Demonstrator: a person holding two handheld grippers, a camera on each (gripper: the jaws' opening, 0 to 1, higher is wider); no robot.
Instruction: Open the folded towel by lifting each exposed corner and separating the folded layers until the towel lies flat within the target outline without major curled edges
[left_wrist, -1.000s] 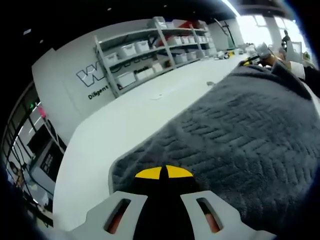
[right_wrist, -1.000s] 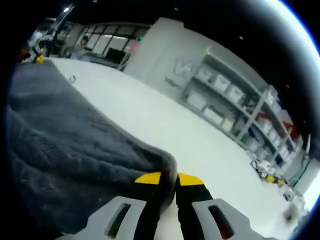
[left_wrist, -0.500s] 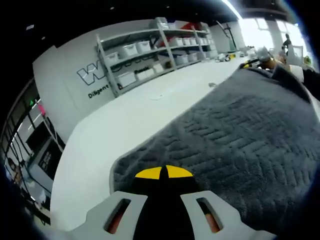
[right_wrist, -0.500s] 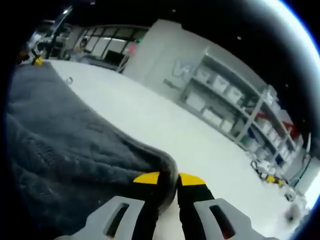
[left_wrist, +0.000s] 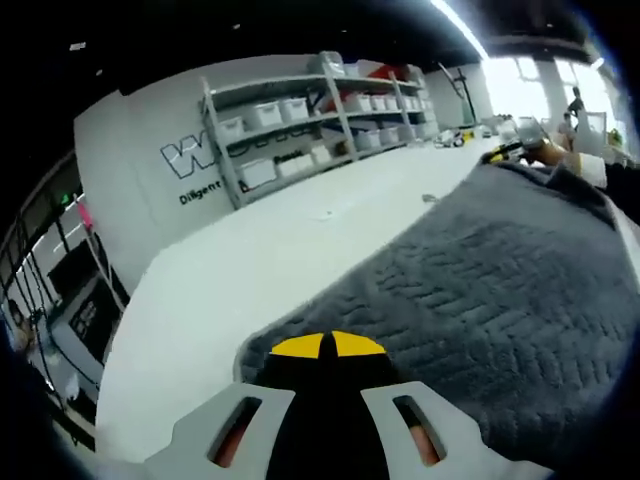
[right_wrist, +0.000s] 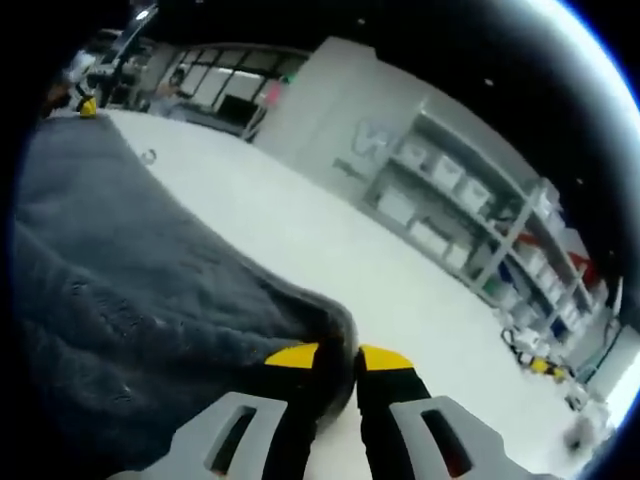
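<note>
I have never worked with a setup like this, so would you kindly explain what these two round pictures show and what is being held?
There is no robot arm here: a person holds a pair of tongs in each hand, and a fisheye camera rides on each, looking along its jaws. In the left gripper view, the left tongs, with yellow tips, are closed on one corner of a dark grey towel that lies on a white table. In the right gripper view, the right tongs pinch another corner of the towel, with cloth between the jaws. Behind the table stand shelves of white bins against a wall.
</note>
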